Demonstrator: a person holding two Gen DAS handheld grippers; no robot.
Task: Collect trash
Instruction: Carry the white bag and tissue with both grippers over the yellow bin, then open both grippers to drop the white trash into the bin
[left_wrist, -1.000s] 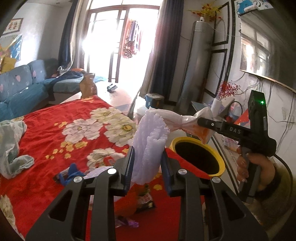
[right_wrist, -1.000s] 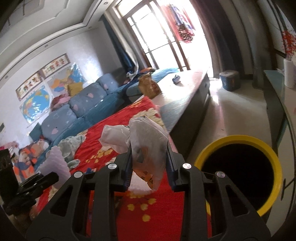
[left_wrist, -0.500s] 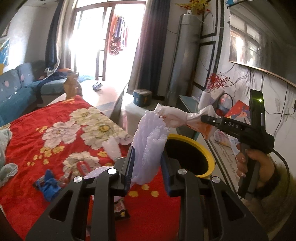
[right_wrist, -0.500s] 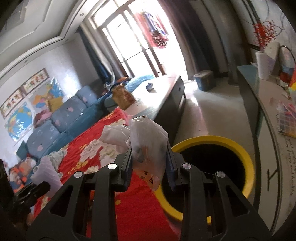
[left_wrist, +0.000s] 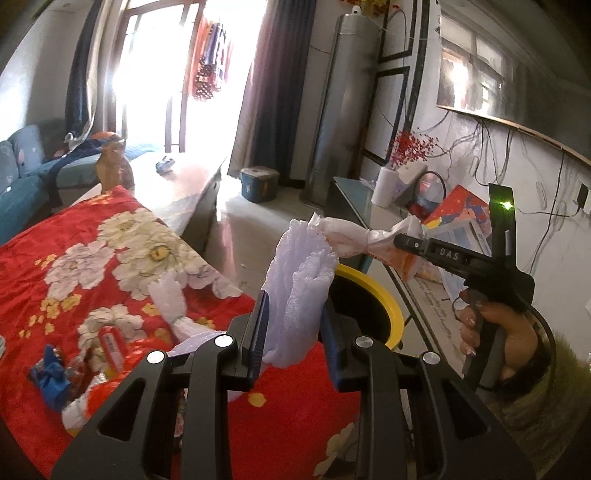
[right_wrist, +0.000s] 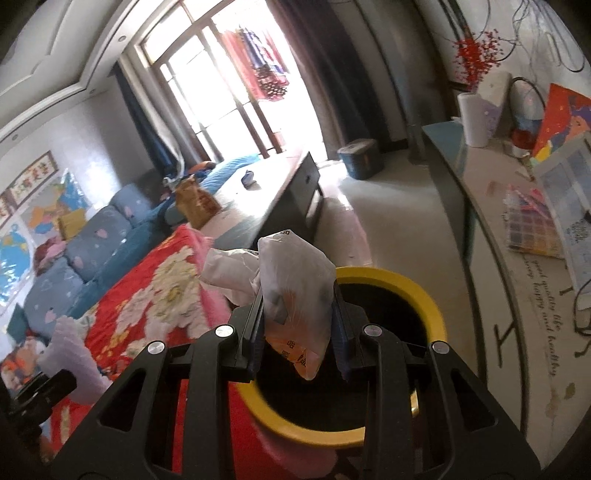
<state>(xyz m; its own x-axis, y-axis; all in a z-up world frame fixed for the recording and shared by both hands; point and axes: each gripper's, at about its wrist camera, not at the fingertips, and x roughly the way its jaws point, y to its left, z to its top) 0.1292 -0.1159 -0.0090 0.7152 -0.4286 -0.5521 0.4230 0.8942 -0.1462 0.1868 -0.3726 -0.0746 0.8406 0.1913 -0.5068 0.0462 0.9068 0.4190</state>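
My left gripper (left_wrist: 293, 341) is shut on a white foam net sleeve (left_wrist: 299, 295), held upright beside the yellow-rimmed bin (left_wrist: 384, 314). My right gripper (right_wrist: 297, 328) is shut on a crumpled white plastic bag with orange print (right_wrist: 295, 291), right over the bin's dark mouth and yellow rim (right_wrist: 424, 295). In the left wrist view that bag (left_wrist: 351, 240) sticks out of the right gripper (left_wrist: 400, 243), held by a person's hand (left_wrist: 498, 325). More trash lies on the red flowered blanket (left_wrist: 74, 240): a white foam piece (left_wrist: 173, 299), a blue wrapper (left_wrist: 51, 373), a red packet (left_wrist: 110, 343).
A dark low table (right_wrist: 280, 192) with a brown bag (right_wrist: 194, 201) stands past the blanket. A blue sofa (right_wrist: 92, 236) lines the left wall. A long sideboard (right_wrist: 517, 266) with papers, a vase and a paper roll runs along the right. A blue box (left_wrist: 258, 182) stands on the floor.
Both grippers have swung right, off the blanket toward the bin. The bin has grown larger in the right wrist view and now sits under the held bag. Both grips are unchanged.
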